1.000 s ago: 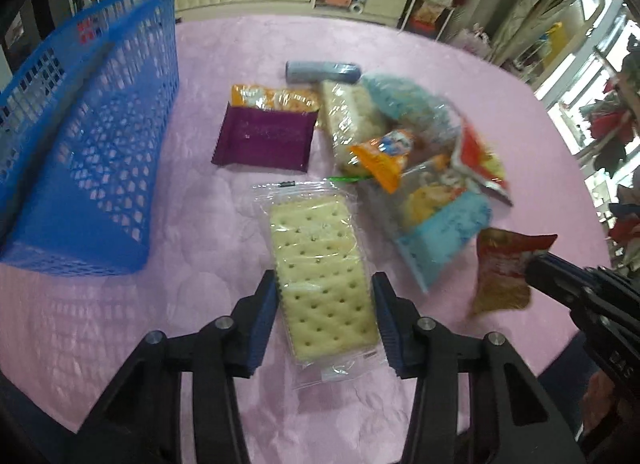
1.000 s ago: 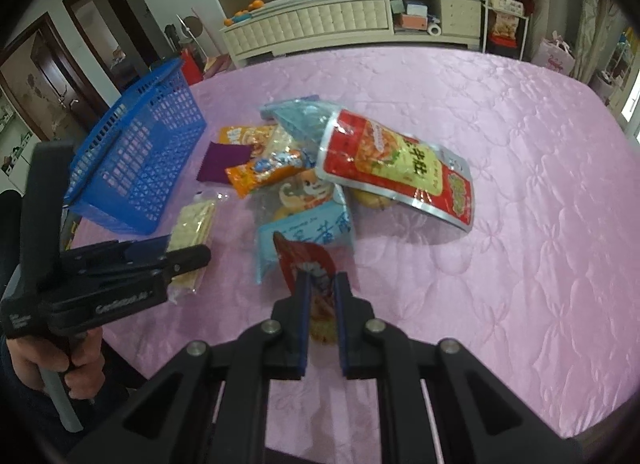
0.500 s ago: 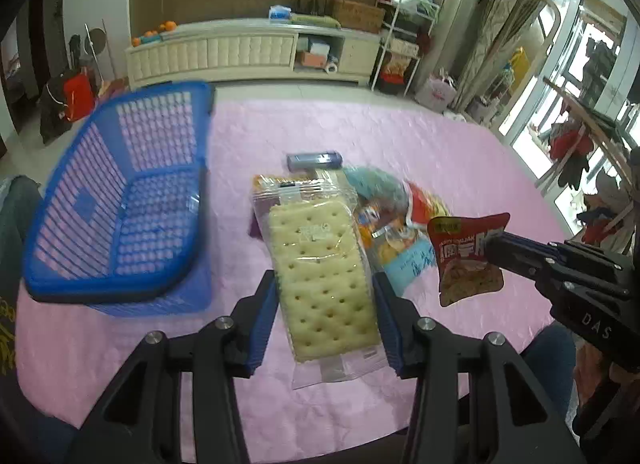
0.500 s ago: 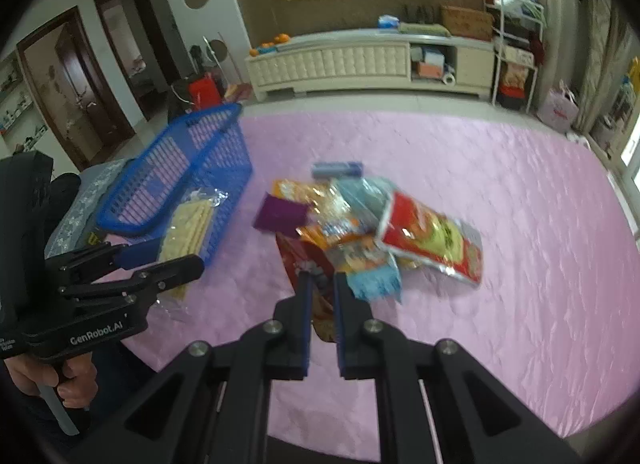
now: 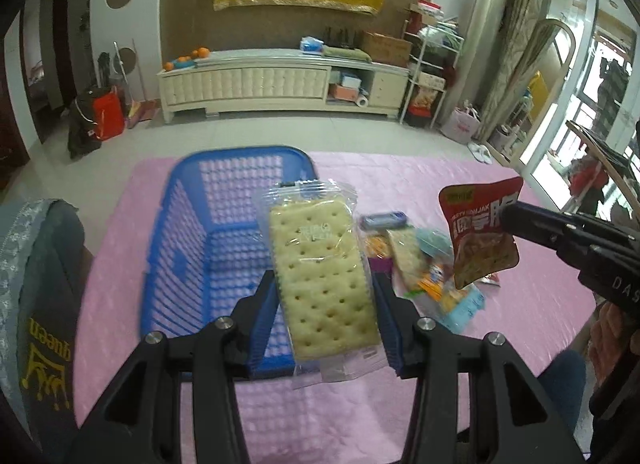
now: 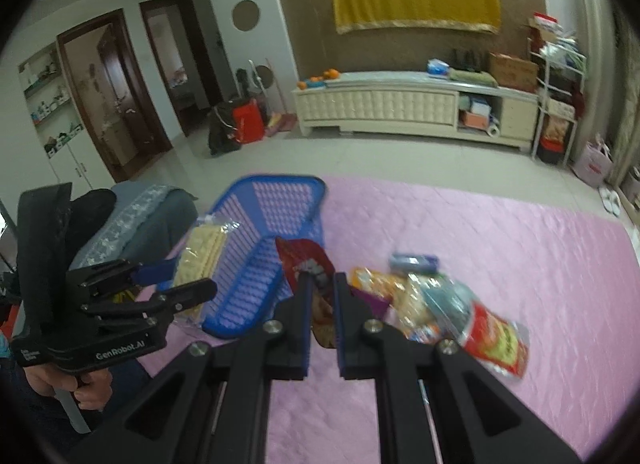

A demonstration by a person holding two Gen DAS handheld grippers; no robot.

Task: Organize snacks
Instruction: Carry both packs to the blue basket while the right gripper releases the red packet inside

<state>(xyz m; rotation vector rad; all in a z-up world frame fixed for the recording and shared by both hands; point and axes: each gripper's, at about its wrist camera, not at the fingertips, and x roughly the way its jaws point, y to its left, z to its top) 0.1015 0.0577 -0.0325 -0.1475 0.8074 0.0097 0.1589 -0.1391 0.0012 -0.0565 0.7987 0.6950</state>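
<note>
My left gripper [image 5: 326,284] is shut on a clear-wrapped cracker pack [image 5: 320,276] and holds it in the air over the near end of the blue plastic basket [image 5: 224,224]. In the right wrist view that same cracker pack [image 6: 200,260] hangs over the left rim of the basket [image 6: 272,232]. My right gripper [image 6: 321,282] is shut on a small red snack pouch [image 6: 304,264], lifted beside the basket's right wall. The pouch [image 5: 480,228] shows at the right of the left wrist view. A pile of snack bags [image 6: 436,304] lies on the pink table [image 6: 520,264].
A grey cushioned seat [image 6: 132,220] stands at the table's left edge, next to the basket. A person's hand [image 6: 80,380] grips the left tool's handle. Beyond the table are tiled floor and a long cream cabinet [image 6: 400,104].
Both grippers rose off the table with their packs and swung left toward the basket. The cracker pack left the tablecloth and now hangs over the basket; the red pouch now hangs beside it.
</note>
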